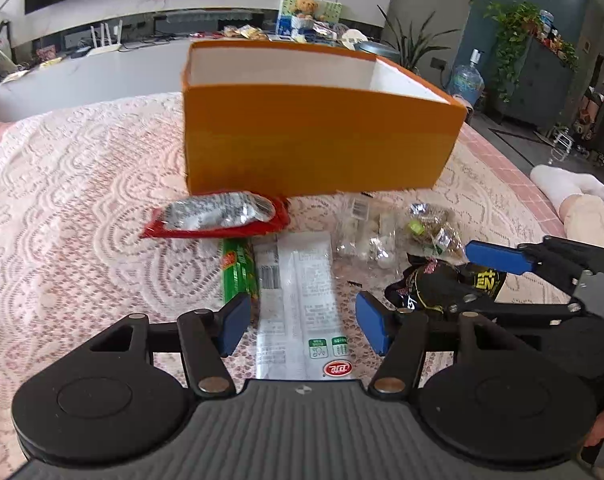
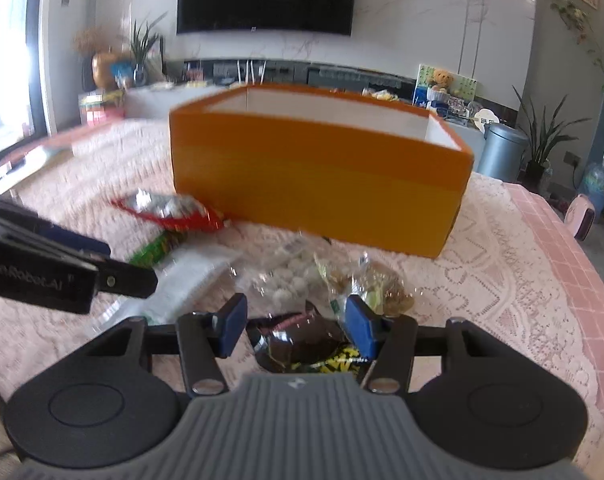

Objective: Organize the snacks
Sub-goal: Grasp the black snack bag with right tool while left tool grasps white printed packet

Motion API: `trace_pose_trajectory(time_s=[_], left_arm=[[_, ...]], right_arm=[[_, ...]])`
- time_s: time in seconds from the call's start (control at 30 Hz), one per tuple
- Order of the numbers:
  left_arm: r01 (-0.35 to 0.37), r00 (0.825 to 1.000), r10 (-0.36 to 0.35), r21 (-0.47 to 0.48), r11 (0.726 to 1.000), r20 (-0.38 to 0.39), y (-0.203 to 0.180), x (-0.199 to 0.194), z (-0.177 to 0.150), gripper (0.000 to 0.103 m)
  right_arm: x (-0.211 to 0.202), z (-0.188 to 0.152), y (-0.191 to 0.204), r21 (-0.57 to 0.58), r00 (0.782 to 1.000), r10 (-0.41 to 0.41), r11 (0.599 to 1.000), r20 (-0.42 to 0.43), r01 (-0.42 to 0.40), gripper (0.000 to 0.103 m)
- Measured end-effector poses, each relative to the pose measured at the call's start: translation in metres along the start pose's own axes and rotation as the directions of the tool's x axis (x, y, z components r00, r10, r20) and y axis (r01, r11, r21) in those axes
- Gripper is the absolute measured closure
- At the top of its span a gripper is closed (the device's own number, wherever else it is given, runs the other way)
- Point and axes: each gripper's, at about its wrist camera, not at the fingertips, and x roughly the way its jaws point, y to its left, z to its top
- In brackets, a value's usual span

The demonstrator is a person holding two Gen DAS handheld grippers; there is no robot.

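An open orange box [image 1: 314, 136] stands on the lace-covered table, also in the right wrist view [image 2: 318, 176]. Snack packets lie in front of it: a red packet [image 1: 217, 216], a green one [image 1: 237, 268], a white wrapper [image 1: 297, 304], a clear bag of white candies [image 1: 366, 228], a clear bag of brown sweets [image 1: 434, 232] and a black packet [image 1: 438, 284]. My left gripper [image 1: 304, 324] is open, its fingers either side of the white wrapper. My right gripper [image 2: 295, 328] is open over the black packet [image 2: 302, 344].
The pink lace tablecloth [image 1: 81, 200] covers the table. The table's right edge [image 2: 574, 248] is near. The left gripper's body [image 2: 41, 272] shows at the left of the right wrist view. A TV cabinet with clutter stands behind.
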Motion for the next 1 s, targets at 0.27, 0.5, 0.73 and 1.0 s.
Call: trace_pose_trajectory(time_s=[0.27,0.5,0.73,1.0], left_arm=[[0.027,0.999,-0.026,0.021,0.999,-0.024,0.001,0.015,-0.006,0.029],[0.007,0.999,-0.007,0.0,1.0,-0.049,0.003,0.026,-0.006,0.027],[-0.01,0.999,0.01,-0.003,1.0,-0.046,-0.004,0.035,-0.006,0.015],[-0.082,0.996,0.084,0.082,0.993,-0.018,-0.015,0.041,-0.009,0.029]], right_arm=[[0.018,-0.012,0.009,-0.085,0.998,-0.044,0.996,-0.048,0.04,0.042],[0.029,-0.015,0.003,-0.06,0.994,-0.077,0.996,-0.078,0.072,0.042],[0.032,-0.017,0.005,-0.084,0.992,-0.1,0.992,-0.077,0.094,0.047],[0.031,-0.017,0.008,-0.103,0.992,-0.108,0.99,-0.07,0.1,0.05]])
